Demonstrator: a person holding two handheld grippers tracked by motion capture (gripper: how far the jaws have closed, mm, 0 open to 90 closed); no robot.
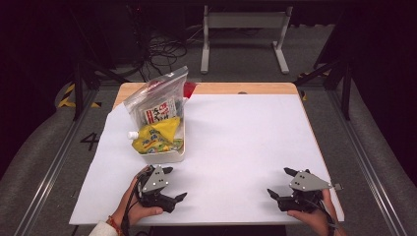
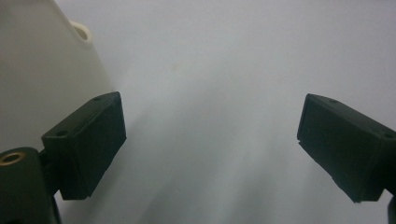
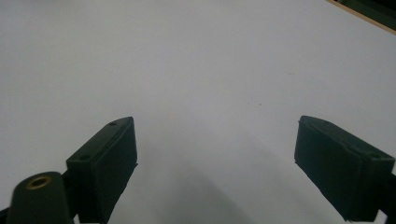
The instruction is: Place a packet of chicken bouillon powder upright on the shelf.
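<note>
Snack packets (image 1: 158, 133) sit untouched in a white tub (image 1: 172, 156) at the near left of the white sheet (image 1: 246, 142), a clear zip bag (image 1: 156, 98) standing among them. Both the left gripper (image 1: 171, 183), just beside the tub's wall (image 2: 42, 70), and the right gripper (image 1: 280, 182), well apart, hold their jaws spread and empty. Probably this is the start; next the left must rise over the rim and pinch a packet.

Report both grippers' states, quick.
Left gripper: open, holding nothing, just in front of the white bin.
Right gripper: open, holding nothing, over the white sheet.
</note>
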